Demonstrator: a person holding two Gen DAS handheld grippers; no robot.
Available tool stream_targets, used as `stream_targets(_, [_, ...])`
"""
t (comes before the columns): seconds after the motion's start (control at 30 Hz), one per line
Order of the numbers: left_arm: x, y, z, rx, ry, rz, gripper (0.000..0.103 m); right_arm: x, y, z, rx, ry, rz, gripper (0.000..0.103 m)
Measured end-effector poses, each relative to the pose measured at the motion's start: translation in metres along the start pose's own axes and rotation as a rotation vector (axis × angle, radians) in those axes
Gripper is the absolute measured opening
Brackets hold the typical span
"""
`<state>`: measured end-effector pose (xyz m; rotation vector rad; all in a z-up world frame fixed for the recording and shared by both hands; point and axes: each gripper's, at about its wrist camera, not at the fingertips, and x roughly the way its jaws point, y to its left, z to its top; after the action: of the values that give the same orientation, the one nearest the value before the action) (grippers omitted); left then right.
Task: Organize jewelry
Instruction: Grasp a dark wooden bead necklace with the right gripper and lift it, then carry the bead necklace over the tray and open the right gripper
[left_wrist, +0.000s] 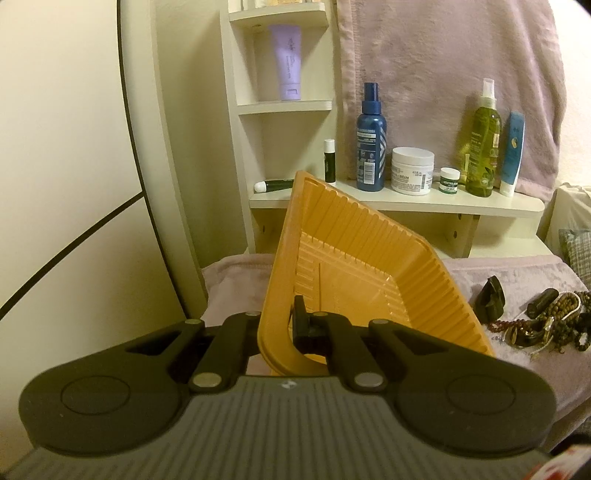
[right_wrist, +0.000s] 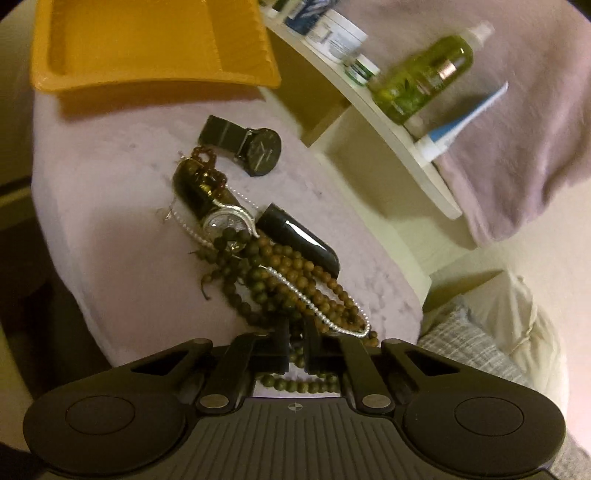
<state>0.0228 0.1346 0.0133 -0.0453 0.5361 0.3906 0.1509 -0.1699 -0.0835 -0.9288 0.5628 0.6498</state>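
Observation:
An orange plastic tray (left_wrist: 369, 258) is tilted up off the pink-covered surface, and my left gripper (left_wrist: 285, 318) is shut on its near rim. To its right lies the jewelry pile (left_wrist: 546, 321). In the right wrist view the pile holds brown wooden bead strands (right_wrist: 295, 273), a thin pearl chain (right_wrist: 314, 295), a silver watch (right_wrist: 227, 221), a glossy black tube (right_wrist: 299, 236) and, apart from it, a black watch (right_wrist: 258, 151). My right gripper (right_wrist: 297, 332) is down at the pile's near end, shut on a brown bead strand. The tray (right_wrist: 147, 44) sits at the top left.
A cream shelf (left_wrist: 406, 203) behind the tray carries a blue spray bottle (left_wrist: 370, 140), a white jar (left_wrist: 412, 170), a green bottle (left_wrist: 480, 147) and small tubes. A pink towel (left_wrist: 443, 74) hangs behind. A checked cushion (right_wrist: 480, 332) lies past the surface's right edge.

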Motion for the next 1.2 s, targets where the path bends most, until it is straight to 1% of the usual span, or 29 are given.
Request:
stream_targets(0.07, [0.0, 0.001, 0.0, -0.002, 0.001, -0.001, 0.004, -0.008, -0.003, -0.001, 0.021, -0.018, -0.008, 0.007])
stream_targets(0.13, [0.001, 0.001, 0.0, -0.001, 0.003, -0.001, 0.004, -0.02, -0.009, -0.001, 0.044, -0.046, -0.034, 0.007])
stream_targets(0.3, [0.002, 0.001, 0.0, -0.005, 0.0, -0.002, 0.004, -0.06, -0.044, 0.008, 0.161, -0.131, -0.103, 0.007])
stream_targets(0.47, [0.002, 0.001, 0.0, -0.011, -0.003, -0.003, 0.004, -0.1, -0.077, 0.023, 0.216, -0.215, -0.19, 0.006])
stream_targets(0.67, [0.004, 0.001, 0.002, -0.016, 0.001, -0.001, 0.004, -0.146, -0.109, 0.044, 0.248, -0.313, -0.272, 0.006])
stream_targets(0.9, [0.003, 0.002, 0.002, -0.019, -0.002, -0.006, 0.004, -0.191, -0.137, 0.066, 0.288, -0.416, -0.332, 0.006])
stream_targets(1.2, [0.003, 0.003, 0.003, -0.018, -0.007, -0.008, 0.004, -0.231, -0.163, 0.095, 0.261, -0.523, -0.402, 0.006])
